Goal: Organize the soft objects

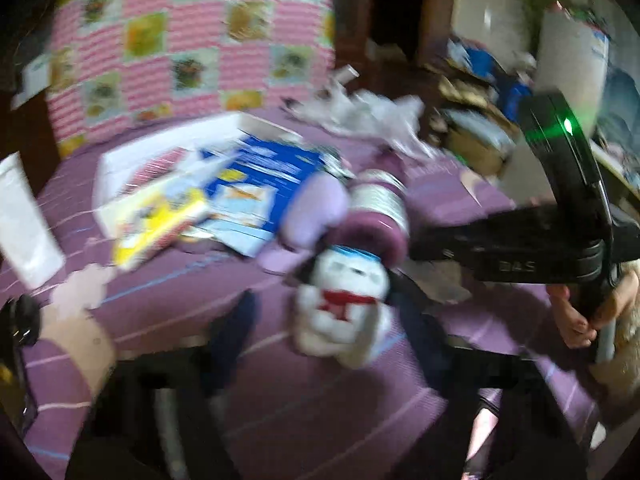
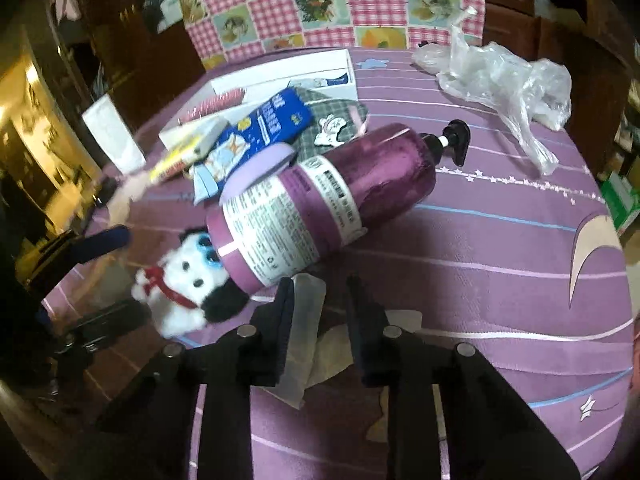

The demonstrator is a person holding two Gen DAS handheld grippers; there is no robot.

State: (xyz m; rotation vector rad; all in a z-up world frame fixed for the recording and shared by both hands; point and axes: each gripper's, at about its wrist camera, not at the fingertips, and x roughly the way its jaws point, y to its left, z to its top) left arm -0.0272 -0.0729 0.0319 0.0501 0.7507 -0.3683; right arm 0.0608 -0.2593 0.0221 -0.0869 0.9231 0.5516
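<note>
Purple bedding (image 2: 480, 248) with pale stripes and small stars covers the surface, and behind it stands a pink checked quilt (image 2: 320, 4).

On the bedding lies a small white plush dog (image 2: 180, 280) with black ears and a red bow. In the right wrist view its long axis runs from the upper right to the lower left, with the head just beside the base of a purple pump bottle (image 2: 320, 204). The bottle lies on its side, with its black pump pointing to the upper right, toward a crumpled clear plastic bag (image 2: 500, 80). Boxes and booklets (image 2: 256, 128) lie in a heap behind the bottle.

The left wrist view is blurred. It shows the plush dog (image 1: 344, 304) between the fingers of the left gripper (image 1: 336, 344), which stand apart; whether they touch it I cannot tell. Only this view shows the right gripper's black body (image 1: 520, 240) and the hand (image 1: 580, 316) holding it.

Only the right wrist view shows the right gripper (image 2: 316, 312) from behind: its fingers are half closed around a pale translucent sheet (image 2: 308, 320), with a gap beside the right finger.
</note>
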